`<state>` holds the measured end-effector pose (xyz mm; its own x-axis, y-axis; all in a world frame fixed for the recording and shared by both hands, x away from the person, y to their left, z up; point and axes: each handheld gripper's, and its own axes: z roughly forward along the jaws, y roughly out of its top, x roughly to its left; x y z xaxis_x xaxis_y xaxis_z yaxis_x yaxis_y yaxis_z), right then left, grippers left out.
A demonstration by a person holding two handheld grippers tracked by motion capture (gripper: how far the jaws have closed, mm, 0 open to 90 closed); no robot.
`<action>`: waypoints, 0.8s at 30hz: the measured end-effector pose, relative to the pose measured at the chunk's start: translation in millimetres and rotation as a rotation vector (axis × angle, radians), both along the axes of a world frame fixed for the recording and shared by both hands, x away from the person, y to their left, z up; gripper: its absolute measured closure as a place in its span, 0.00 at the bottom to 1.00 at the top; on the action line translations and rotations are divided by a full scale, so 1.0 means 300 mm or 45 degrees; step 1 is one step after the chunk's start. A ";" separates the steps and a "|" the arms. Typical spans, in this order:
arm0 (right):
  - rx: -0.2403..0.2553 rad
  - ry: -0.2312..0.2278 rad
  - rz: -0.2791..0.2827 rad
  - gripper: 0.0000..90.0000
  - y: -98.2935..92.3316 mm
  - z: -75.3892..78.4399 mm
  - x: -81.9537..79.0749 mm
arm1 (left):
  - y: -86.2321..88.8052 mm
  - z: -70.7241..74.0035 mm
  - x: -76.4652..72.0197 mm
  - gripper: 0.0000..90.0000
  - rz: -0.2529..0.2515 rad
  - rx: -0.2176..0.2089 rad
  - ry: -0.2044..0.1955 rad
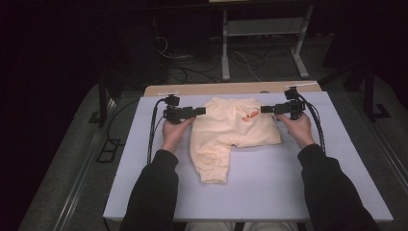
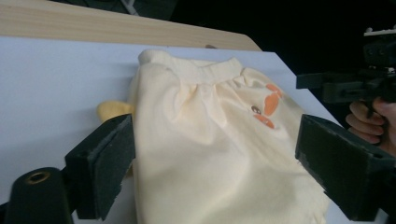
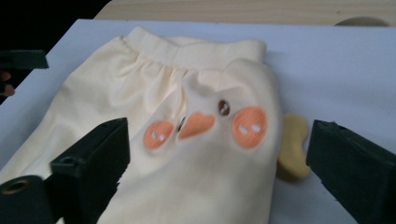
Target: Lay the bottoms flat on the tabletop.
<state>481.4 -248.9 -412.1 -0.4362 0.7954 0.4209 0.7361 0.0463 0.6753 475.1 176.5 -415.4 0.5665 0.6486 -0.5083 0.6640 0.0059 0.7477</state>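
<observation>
Pale yellow trousers lie at centre frame on the white surface, one leg folded across; my left gripper and right gripper flank the waistband, jaws spread, holding nothing; further folding appears outstanding.

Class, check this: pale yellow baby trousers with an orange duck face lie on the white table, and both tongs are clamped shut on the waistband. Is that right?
Not quite. The trousers do lie on the table, but both tongs stand open: the left tongs in the left gripper view, the right tongs in the right gripper view.
</observation>
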 end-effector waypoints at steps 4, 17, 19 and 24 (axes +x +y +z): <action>-0.001 -0.004 0.038 0.01 -0.007 -0.011 -0.049 | 0.003 -0.002 -0.038 0.00 -0.025 0.046 0.000; 0.013 -0.013 0.089 0.00 -0.027 -0.023 -0.159 | 0.018 0.024 -0.141 0.00 -0.047 0.089 -0.057; 0.010 -0.013 0.096 0.00 -0.028 -0.025 -0.172 | 0.020 0.030 -0.159 0.00 -0.046 0.079 -0.066; 0.005 -0.015 0.105 0.00 -0.029 -0.023 -0.198 | 0.018 0.046 -0.195 0.00 -0.063 0.072 -0.092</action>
<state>422.0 -257.7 -419.1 -0.5053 0.7547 0.4186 0.7218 0.1038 0.6842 416.7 181.8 -401.6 0.6324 0.6453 -0.4284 0.6069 -0.0691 0.7918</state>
